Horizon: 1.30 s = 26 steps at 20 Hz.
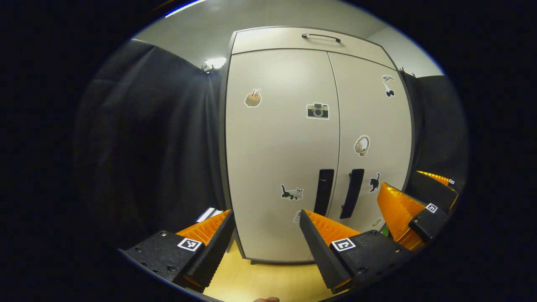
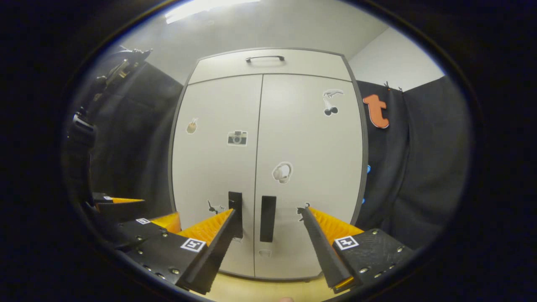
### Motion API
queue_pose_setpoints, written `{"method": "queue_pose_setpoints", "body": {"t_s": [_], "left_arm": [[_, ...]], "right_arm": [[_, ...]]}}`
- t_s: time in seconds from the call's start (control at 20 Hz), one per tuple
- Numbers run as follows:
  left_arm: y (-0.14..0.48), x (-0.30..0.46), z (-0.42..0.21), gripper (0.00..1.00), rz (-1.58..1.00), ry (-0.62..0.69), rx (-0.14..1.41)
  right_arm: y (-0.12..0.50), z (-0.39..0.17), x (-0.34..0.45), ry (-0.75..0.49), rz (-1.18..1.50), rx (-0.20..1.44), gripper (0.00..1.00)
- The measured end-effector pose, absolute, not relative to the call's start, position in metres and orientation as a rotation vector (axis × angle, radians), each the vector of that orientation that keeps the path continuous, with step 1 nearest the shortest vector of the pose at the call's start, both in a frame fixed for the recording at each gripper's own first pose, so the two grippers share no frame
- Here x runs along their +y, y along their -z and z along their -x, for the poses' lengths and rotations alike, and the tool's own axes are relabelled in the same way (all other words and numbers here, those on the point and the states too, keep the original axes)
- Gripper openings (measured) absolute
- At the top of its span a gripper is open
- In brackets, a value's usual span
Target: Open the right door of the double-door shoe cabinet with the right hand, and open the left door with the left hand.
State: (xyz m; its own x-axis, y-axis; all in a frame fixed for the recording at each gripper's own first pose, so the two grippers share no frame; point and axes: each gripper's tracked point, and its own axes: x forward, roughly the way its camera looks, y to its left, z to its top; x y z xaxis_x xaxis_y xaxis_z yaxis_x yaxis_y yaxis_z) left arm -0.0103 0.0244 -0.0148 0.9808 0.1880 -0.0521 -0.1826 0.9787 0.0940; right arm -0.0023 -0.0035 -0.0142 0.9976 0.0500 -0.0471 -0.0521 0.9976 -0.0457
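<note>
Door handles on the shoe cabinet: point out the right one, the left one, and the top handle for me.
Right door handle [image 2: 267, 218], right gripper view, middle of the dark vertical bar.
Left door handle [image 1: 324, 191], left gripper view, middle of the bar.
Top handle [image 2: 264, 58], right gripper view, centre of the horizontal bar.

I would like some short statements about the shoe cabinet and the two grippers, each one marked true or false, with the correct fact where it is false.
1. Both doors of the shoe cabinet are closed. True.
2. The right gripper is shut on the right door handle. False: it is open and holds nothing.
3. The left gripper is open. True.
4. The camera sticker is on the right door. False: it is on the left door.
5. A handle sits on the top panel. True.
</note>
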Motion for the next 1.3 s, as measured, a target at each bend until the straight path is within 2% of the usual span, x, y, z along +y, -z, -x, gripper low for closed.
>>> {"method": "queue_pose_setpoints", "body": {"t_s": [0.25, 0.7, 1.05, 1.2, 1.25, 1.3], "left_arm": [[0.007, 0.044, 0.021, 0.97, -0.098, -0.269, 0.032], [0.021, 0.057, 0.022, 0.96, -0.037, -0.262, 0.057], [0.029, 0.091, 0.030, 0.96, 0.010, -0.325, 0.084], [0.030, 0.103, 0.034, 0.96, 0.023, -0.354, 0.085], [0.030, 0.107, 0.035, 0.96, 0.026, -0.363, 0.085], [0.031, 0.111, 0.035, 0.96, 0.030, -0.371, 0.085]], "right_arm": [[0.024, -0.003, 0.000, -0.060, 0.038, 0.074, 0.94], [0.047, -0.039, 0.007, -0.054, 0.062, 0.114, 0.96], [0.074, -0.081, 0.006, -0.007, 0.071, 0.151, 0.95], [0.088, -0.098, 0.006, 0.005, 0.084, 0.174, 0.84], [0.091, -0.102, 0.005, 0.017, 0.090, 0.181, 0.84], [0.093, -0.106, 0.007, 0.016, 0.091, 0.182, 0.71]]}}
